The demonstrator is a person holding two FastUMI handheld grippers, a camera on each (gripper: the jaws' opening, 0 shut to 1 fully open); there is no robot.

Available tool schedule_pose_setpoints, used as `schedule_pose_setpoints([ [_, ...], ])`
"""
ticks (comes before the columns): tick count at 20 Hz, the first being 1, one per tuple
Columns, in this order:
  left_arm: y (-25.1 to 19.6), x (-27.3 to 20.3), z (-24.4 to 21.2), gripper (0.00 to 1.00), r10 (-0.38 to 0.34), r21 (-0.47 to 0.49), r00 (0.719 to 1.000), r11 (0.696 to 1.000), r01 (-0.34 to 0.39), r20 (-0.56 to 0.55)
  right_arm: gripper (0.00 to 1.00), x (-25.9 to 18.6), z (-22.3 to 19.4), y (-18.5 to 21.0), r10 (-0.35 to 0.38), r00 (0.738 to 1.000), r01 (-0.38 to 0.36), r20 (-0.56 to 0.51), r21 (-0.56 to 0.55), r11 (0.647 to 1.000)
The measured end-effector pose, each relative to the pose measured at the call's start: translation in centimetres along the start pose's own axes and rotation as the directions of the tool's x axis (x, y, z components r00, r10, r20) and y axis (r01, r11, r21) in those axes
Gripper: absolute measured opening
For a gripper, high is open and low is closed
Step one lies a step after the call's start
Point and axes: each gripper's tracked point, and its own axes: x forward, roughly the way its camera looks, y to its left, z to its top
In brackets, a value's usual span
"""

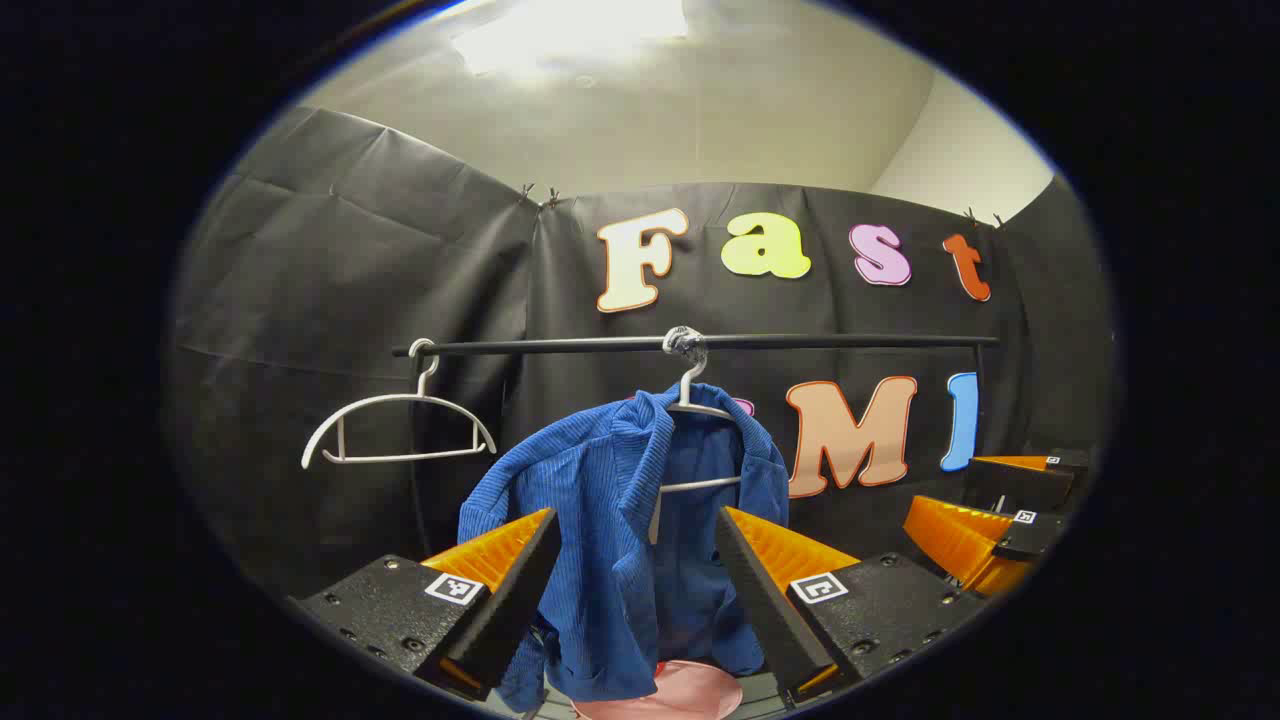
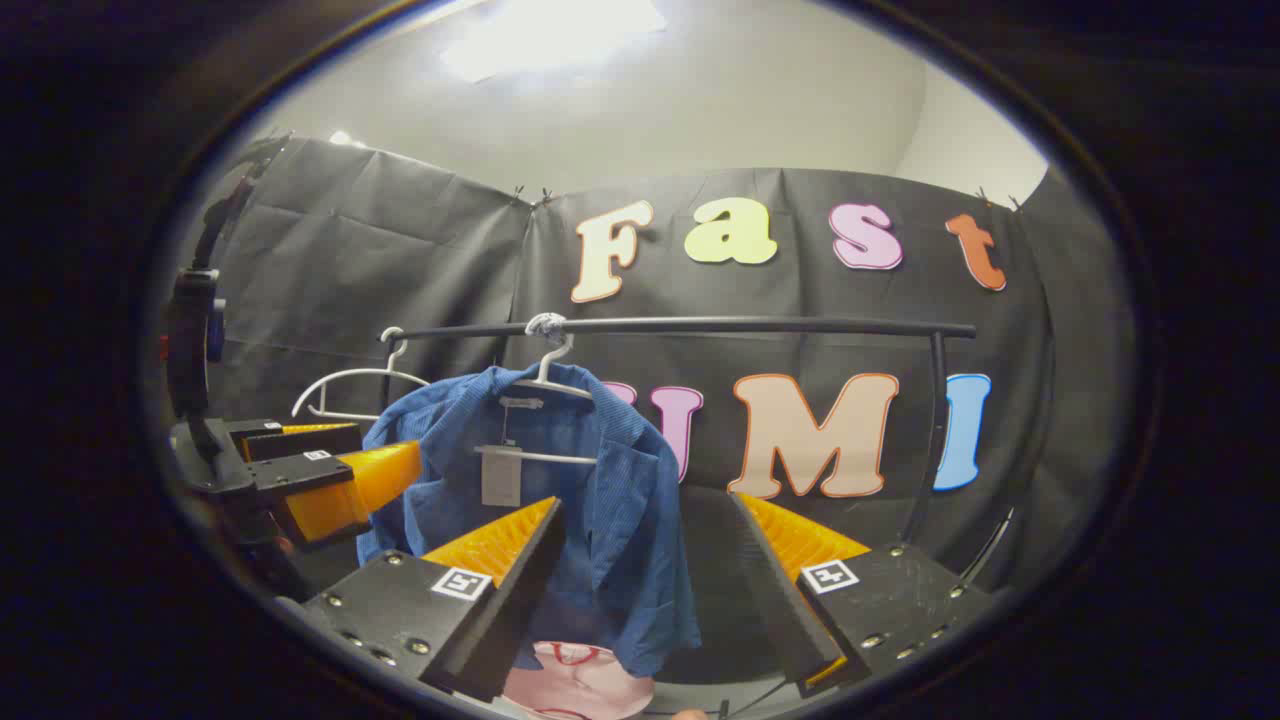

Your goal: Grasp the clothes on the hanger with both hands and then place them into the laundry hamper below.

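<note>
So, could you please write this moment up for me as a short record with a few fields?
garment: blue shirt hanging on a white hanger
rail: black bar carrying that hanger and a bare white hanger farther along
below: pink hamper, partly seen under the shirt
left tool: open, shirt between its fingers but not pressed
right tool: open, shirt's edge in front of it, not gripped
task stage: shirt not yet grasped
</note>
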Motion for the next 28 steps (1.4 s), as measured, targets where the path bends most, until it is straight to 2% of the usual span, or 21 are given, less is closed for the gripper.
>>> schedule_pose_setpoints([
  [1, -0.1, 0.1, -0.1, 0.93, -0.002, 0.000, 1.000, 1.000, 0.002, -0.002, 0.97, 0.0, 0.1, -0.1, 0.000, 1.000, 0.000, 0.003, 0.001, 1.000],
  [5, -0.1, 0.3, -0.5, 0.93, -0.007, -0.006, 1.000, 1.000, 0.007, -0.014, 0.97, 0.0, 0.2, -0.3, -0.010, 1.000, 0.010, 0.009, 0.001, 1.000],
  [6, -0.1, 0.4, -0.5, 0.96, -0.008, -0.007, 1.000, 1.000, 0.008, -0.015, 0.97, 0.0, 0.3, -0.4, -0.015, 1.000, 0.015, 0.009, 0.001, 1.000],
  [11, -0.2, 0.7, -1.3, 0.93, -0.014, -0.009, 0.999, 1.000, 0.014, -0.034, 0.97, 0.0, 0.1, -0.7, -0.030, 1.000, 0.030, 0.008, -0.013, 0.999],
  [12, -0.3, 0.7, -1.6, 0.96, -0.015, -0.009, 0.999, 1.000, 0.015, -0.041, 0.97, -0.1, 0.0, -0.9, -0.032, 0.999, 0.033, 0.005, -0.014, 0.999],
  [15, -0.3, 1.2, -2.3, 0.96, -0.013, 0.001, 0.998, 1.000, 0.013, -0.054, 0.97, 0.1, -0.3, -1.0, -0.038, 0.999, 0.038, -0.002, -0.018, 0.999],
  [20, -0.1, 3.1, -4.9, 0.96, 0.005, 0.023, 0.996, 1.000, -0.003, -0.089, 0.97, 0.6, -0.5, -1.3, -0.042, 0.999, 0.042, -0.008, -0.022, 0.999],
  [23, 0.2, 4.7, -6.7, 0.92, 0.024, 0.027, 0.994, 0.999, -0.021, -0.111, 0.97, 1.1, -0.6, -2.1, -0.055, 0.998, 0.055, -0.012, -0.029, 0.998],
  [28, 0.3, 7.4, -9.9, 0.93, 0.047, 0.049, 0.987, 0.998, -0.040, -0.152, 0.97, 1.8, -0.9, -3.6, -0.085, 0.996, 0.084, -0.025, -0.043, 0.996],
])
